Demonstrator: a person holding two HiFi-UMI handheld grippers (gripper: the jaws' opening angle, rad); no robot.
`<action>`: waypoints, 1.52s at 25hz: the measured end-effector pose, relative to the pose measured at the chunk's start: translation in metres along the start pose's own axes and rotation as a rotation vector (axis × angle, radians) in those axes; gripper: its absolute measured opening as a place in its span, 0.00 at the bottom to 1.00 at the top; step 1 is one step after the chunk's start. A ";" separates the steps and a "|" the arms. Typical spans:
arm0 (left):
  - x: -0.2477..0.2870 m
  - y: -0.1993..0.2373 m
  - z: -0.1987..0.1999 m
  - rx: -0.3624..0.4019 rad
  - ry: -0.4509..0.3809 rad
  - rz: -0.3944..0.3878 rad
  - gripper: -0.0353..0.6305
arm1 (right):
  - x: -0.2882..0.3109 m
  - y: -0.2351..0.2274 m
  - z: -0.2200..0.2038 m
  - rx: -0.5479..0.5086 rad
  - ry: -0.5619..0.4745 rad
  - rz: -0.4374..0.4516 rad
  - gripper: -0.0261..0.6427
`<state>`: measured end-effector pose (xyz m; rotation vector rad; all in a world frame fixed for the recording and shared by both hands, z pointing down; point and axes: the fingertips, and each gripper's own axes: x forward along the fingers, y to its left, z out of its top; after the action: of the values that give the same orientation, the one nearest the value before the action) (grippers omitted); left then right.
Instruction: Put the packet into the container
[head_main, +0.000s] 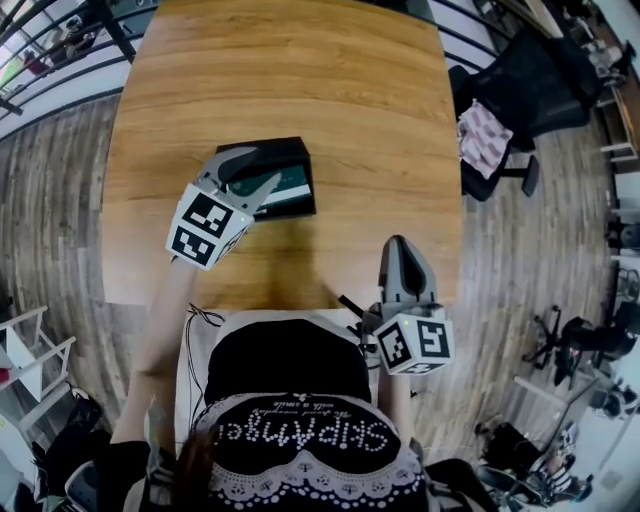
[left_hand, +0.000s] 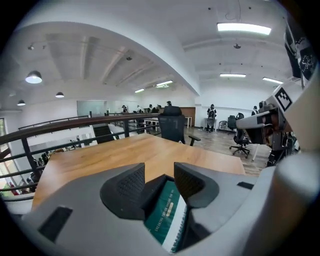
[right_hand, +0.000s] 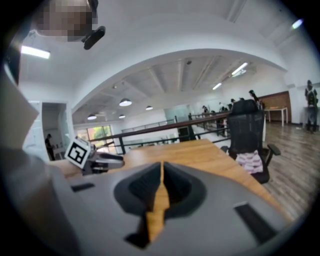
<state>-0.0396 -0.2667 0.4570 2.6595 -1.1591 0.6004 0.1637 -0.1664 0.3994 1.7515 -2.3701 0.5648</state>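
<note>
A green packet (head_main: 285, 188) lies inside a black container (head_main: 292, 152) on the wooden table (head_main: 300, 70). My left gripper (head_main: 258, 170) hovers over the container's near left part, jaws apart with nothing pressed between the pads. In the left gripper view the packet (left_hand: 167, 212) shows below the gap of that gripper (left_hand: 159, 181), lying in the dark container (left_hand: 151, 194). My right gripper (head_main: 398, 245) is at the table's near edge, to the right, shut and empty. In its own view the right gripper (right_hand: 162, 175) shows only table wood through the slit.
A black office chair (head_main: 525, 85) with a pink checked cloth (head_main: 483, 138) on it stands off the table's right edge. A dark railing (head_main: 60, 40) runs beyond the far left corner. The person's torso is at the table's near edge.
</note>
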 end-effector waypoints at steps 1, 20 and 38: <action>-0.004 0.003 0.005 0.000 -0.020 0.019 0.35 | -0.001 -0.002 0.001 -0.002 -0.003 -0.006 0.10; -0.127 0.013 0.092 -0.091 -0.371 0.352 0.10 | -0.018 0.002 0.046 -0.072 -0.100 0.032 0.10; -0.214 -0.049 0.083 -0.188 -0.470 0.520 0.10 | -0.051 0.020 0.064 -0.139 -0.155 0.134 0.10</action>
<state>-0.1116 -0.1184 0.2901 2.3966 -1.9513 -0.0932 0.1681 -0.1399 0.3196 1.6417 -2.5769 0.2801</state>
